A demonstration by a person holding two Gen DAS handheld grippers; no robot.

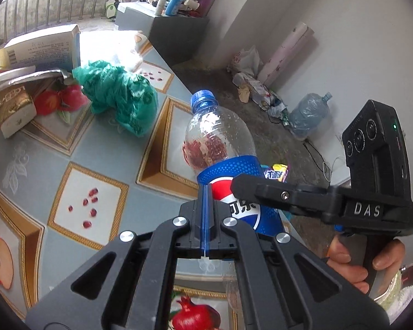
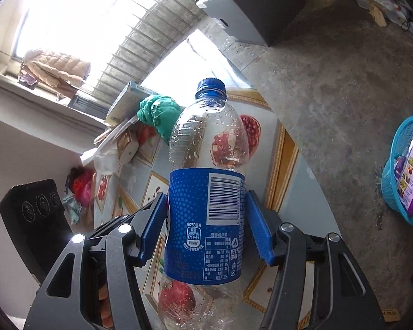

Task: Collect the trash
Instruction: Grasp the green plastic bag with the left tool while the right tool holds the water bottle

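An empty clear Pepsi bottle (image 2: 206,181) with a blue cap and blue label is held upright in my right gripper (image 2: 206,228), whose blue pads press its label on both sides. In the left wrist view the same bottle (image 1: 220,148) stands just past my left gripper (image 1: 205,214), which is shut and empty, its blue pads together. The right gripper's body (image 1: 330,206) reaches in from the right there. A crumpled green plastic bag (image 1: 121,99) lies on the table beyond.
The table (image 1: 102,148) has a fruit-print cloth. Boxes and papers (image 1: 27,63) pile at its far left. A blue basket (image 2: 404,173) with a purple package stands on the concrete floor to the right. A water jug (image 1: 308,115) and litter lie by the wall.
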